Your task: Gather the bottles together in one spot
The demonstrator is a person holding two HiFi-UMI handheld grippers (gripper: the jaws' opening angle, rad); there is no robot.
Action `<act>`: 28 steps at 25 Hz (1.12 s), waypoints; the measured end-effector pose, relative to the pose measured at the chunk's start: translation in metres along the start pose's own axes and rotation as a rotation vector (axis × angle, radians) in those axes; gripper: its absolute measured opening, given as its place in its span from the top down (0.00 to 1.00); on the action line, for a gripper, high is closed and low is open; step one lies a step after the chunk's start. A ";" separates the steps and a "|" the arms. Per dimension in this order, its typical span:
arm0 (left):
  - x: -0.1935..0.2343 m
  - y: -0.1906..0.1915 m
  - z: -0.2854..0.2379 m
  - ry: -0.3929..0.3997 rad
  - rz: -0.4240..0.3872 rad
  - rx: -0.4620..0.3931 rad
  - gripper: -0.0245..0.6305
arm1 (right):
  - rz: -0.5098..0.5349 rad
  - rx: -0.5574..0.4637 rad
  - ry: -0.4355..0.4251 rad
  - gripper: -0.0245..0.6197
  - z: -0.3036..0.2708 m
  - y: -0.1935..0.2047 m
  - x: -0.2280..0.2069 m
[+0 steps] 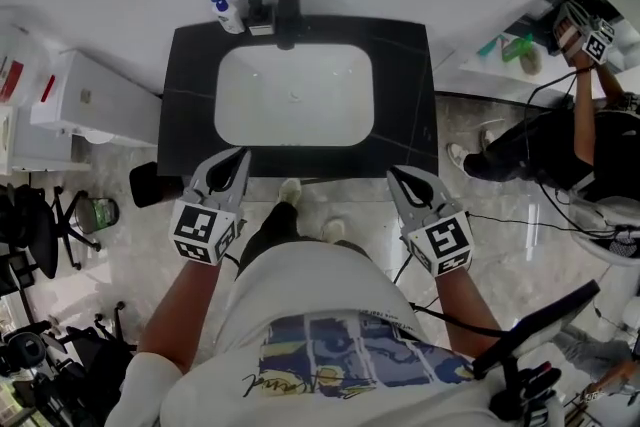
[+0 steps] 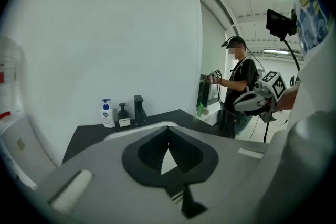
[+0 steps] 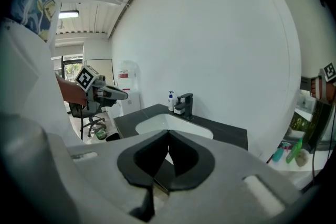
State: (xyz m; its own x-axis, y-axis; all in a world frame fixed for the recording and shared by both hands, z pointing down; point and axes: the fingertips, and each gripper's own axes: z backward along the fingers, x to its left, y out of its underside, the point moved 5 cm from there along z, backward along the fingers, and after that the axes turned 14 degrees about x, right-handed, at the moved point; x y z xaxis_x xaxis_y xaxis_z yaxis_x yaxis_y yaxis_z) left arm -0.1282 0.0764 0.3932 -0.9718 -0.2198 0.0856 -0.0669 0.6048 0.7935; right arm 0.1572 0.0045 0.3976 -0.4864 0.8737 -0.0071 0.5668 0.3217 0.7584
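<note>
A white pump bottle with a blue top [image 1: 228, 12] [image 2: 108, 114] [image 3: 171, 100] stands at the back left of the black counter [image 1: 196, 65]. A small dark bottle [image 1: 260, 15] [image 2: 123, 114] is just right of it, beside the black faucet [image 1: 288, 13] [image 2: 139, 109]. My left gripper [image 1: 242, 155] [image 2: 168, 140] hovers at the counter's front left edge, shut with nothing in it. At the front right edge my right gripper [image 1: 393, 173] [image 3: 168, 134] is also shut and empty. Both are far from the bottles.
A white sink basin [image 1: 295, 95] fills the middle of the counter. A white cabinet [image 1: 90, 100] stands to the left. To the right, another person [image 1: 590, 135] holds a gripper by a shelf with green bottles [image 1: 517, 46] [image 3: 294, 152]. Cables lie on the floor.
</note>
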 end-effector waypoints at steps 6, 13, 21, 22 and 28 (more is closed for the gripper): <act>-0.043 0.015 0.021 0.071 0.018 0.017 0.96 | 0.010 -0.001 -0.046 0.96 0.012 0.014 0.011; -0.077 0.021 0.037 0.160 -0.010 0.041 0.96 | 0.013 -0.025 -0.052 0.96 0.023 0.018 0.022; -0.076 0.011 0.038 0.245 -0.058 0.023 0.96 | 0.018 -0.035 -0.024 0.96 0.021 0.000 0.042; -0.073 0.009 0.039 0.251 -0.066 0.022 0.96 | 0.021 -0.037 -0.021 0.96 0.019 -0.005 0.046; -0.063 0.019 0.052 0.281 -0.093 0.040 0.96 | 0.026 -0.028 -0.022 0.96 0.011 -0.016 0.075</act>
State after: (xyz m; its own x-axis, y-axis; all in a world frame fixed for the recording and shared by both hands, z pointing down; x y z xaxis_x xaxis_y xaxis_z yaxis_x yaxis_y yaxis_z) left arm -0.0804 0.1415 0.3721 -0.8609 -0.4755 0.1811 -0.1673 0.6007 0.7817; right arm 0.1189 0.0687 0.3783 -0.4569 0.8895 -0.0009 0.5599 0.2884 0.7768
